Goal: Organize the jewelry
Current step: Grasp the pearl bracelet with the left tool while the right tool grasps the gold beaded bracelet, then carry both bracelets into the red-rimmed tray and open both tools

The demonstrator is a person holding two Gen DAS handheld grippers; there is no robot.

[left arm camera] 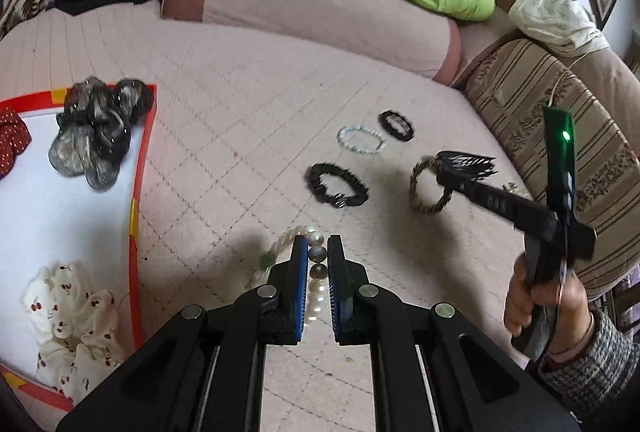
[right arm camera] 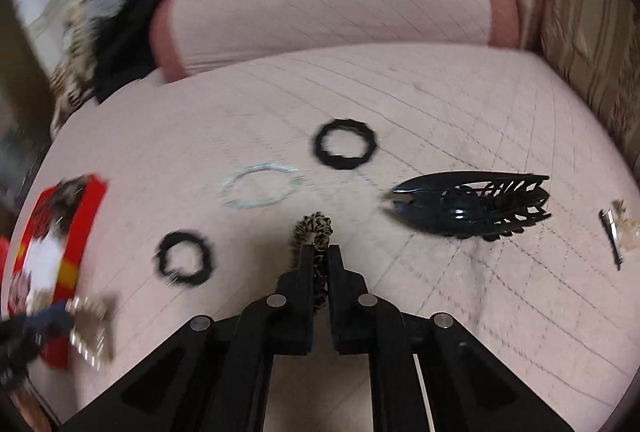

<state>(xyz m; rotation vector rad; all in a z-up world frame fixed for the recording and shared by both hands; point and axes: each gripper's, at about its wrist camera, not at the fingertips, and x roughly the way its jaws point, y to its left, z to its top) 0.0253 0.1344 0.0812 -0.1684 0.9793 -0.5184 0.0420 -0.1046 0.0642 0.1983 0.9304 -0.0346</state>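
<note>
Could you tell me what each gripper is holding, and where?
Left gripper: white pearl bracelet, by its beads. Right gripper: leopard-print hair tie, by its band.

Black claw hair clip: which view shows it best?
The right wrist view: the black claw hair clip lies in full on the quilted cover, teeth visible, beside the right tongs. The left wrist view shows only its blurred teeth, behind those tongs' arm.

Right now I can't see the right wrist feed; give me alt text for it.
The right tongs are shut on a leopard-print hair tie above a pink quilted bed. On the quilt lie two black scrunchies, a clear beaded bracelet and a black claw clip; a red-rimmed tray sits at far left.
</note>
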